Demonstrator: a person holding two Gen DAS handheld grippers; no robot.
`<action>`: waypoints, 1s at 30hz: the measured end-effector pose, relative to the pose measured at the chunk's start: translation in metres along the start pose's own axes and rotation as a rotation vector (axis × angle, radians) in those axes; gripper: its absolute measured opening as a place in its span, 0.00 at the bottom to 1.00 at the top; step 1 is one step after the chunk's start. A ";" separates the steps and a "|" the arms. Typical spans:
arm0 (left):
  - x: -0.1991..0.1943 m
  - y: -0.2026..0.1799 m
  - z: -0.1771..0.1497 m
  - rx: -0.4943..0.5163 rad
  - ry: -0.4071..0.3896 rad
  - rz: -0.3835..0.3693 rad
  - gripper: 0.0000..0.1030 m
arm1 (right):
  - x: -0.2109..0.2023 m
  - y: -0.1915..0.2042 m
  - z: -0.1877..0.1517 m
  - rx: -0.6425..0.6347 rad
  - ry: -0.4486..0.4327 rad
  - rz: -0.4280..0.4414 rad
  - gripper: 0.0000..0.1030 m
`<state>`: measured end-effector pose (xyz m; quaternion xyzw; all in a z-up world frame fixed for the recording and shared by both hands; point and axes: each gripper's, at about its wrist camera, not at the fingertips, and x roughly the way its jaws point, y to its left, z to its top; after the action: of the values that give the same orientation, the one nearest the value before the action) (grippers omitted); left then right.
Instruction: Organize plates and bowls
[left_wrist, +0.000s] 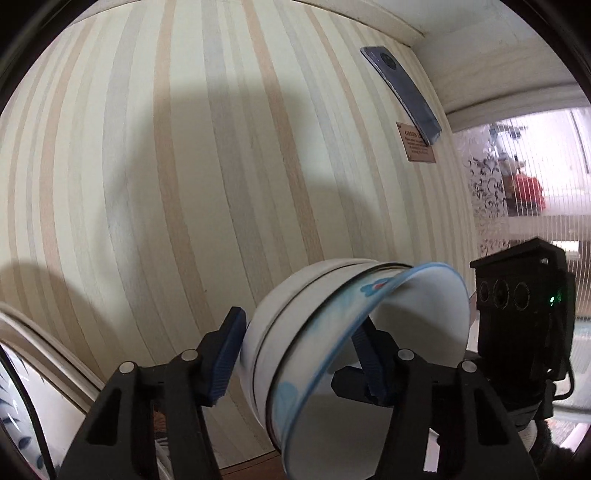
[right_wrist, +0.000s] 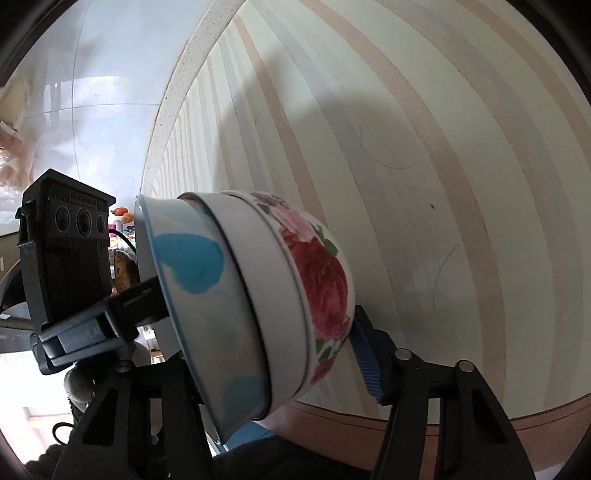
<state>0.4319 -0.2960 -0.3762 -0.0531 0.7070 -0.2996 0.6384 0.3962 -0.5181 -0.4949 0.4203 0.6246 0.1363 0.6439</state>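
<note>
Striped pale wood surface filling both frames, nested stack of bowls tilted at lower centre, left gripper and right gripper jaws each spread around it, grip unclear, dark phone upper right.

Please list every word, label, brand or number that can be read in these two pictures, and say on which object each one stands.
"GREEN": first word of the heading on the small brown plaque on the striped wooden wall; the rest of the heading and the small lines below are too blurred to read.
Embossed lettering on top of the black camera box: too small to read.
Raised lettering on the black clamp under that box: blurred, unreadable.
</note>
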 end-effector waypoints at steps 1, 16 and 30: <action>-0.001 -0.001 -0.001 -0.006 0.000 0.002 0.53 | 0.000 0.001 0.001 -0.003 0.002 -0.001 0.59; -0.025 0.010 -0.015 -0.036 -0.089 0.000 0.53 | 0.015 0.050 0.008 -0.128 0.008 -0.081 0.59; -0.085 0.046 -0.043 -0.028 -0.164 -0.013 0.53 | 0.040 0.138 -0.024 -0.217 -0.016 -0.114 0.59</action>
<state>0.4210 -0.2042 -0.3241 -0.0910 0.6561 -0.2884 0.6914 0.4298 -0.3973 -0.4207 0.3129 0.6240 0.1631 0.6973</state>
